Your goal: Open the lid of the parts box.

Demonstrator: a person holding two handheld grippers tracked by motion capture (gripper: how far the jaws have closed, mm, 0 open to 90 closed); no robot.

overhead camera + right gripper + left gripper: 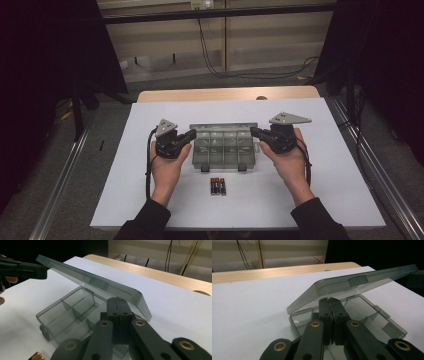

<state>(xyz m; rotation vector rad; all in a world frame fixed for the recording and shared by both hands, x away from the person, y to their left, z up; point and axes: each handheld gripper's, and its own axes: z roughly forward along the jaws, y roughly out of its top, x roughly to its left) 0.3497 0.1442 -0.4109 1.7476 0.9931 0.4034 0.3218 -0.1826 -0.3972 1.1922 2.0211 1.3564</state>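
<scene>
Compartment box [224, 150], frame centre: lid [352, 286] half raised on closed tips of left gripper [191, 134] and right gripper [252, 131]; next, swing fully back; batteries [217, 186] await loading.

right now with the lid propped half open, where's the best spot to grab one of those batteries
Take the outer battery of the row around its middle, coming straight down from above. The three lie flat and side by side on the white table in front of the box, touching each other, so only an outer one has a free long side. Probably nudge it apart first so one of the jaws fits between.
</scene>
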